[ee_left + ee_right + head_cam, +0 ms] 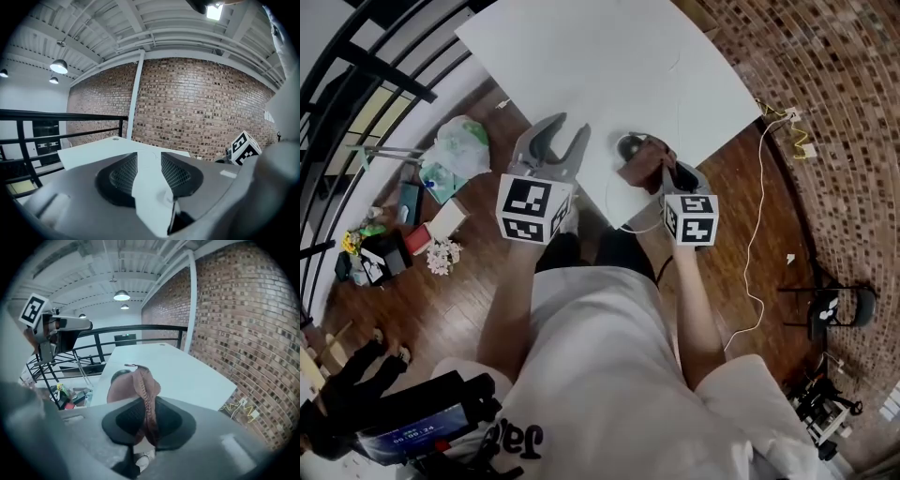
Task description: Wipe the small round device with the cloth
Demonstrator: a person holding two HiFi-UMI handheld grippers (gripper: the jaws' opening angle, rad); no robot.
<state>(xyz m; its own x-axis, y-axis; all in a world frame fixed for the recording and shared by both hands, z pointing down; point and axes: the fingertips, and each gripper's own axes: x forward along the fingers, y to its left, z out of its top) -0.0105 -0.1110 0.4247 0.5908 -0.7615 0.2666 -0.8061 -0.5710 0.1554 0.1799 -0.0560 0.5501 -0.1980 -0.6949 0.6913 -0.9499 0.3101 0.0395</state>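
A small dark round device (627, 144) sits near the front edge of the white table (581, 66). In the right gripper view the device (119, 375) shows as a dark dome, partly hidden behind the cloth. My right gripper (664, 172) is shut on a brown cloth (641, 165), which hangs against the device's right side. The cloth (143, 394) is pinched between the jaws and bunches up ahead of them. To the left of the device, my left gripper (569, 129) hovers over the table edge. It (149, 172) is open and holds nothing.
A thin white cable (607, 201) runs off the table's front edge. The wooden floor on the left holds a plastic bag (461, 143) and boxes (386, 253). A black railing (356, 70) is on the far left. A cable (758, 225) and a stand (832, 307) lie on the right.
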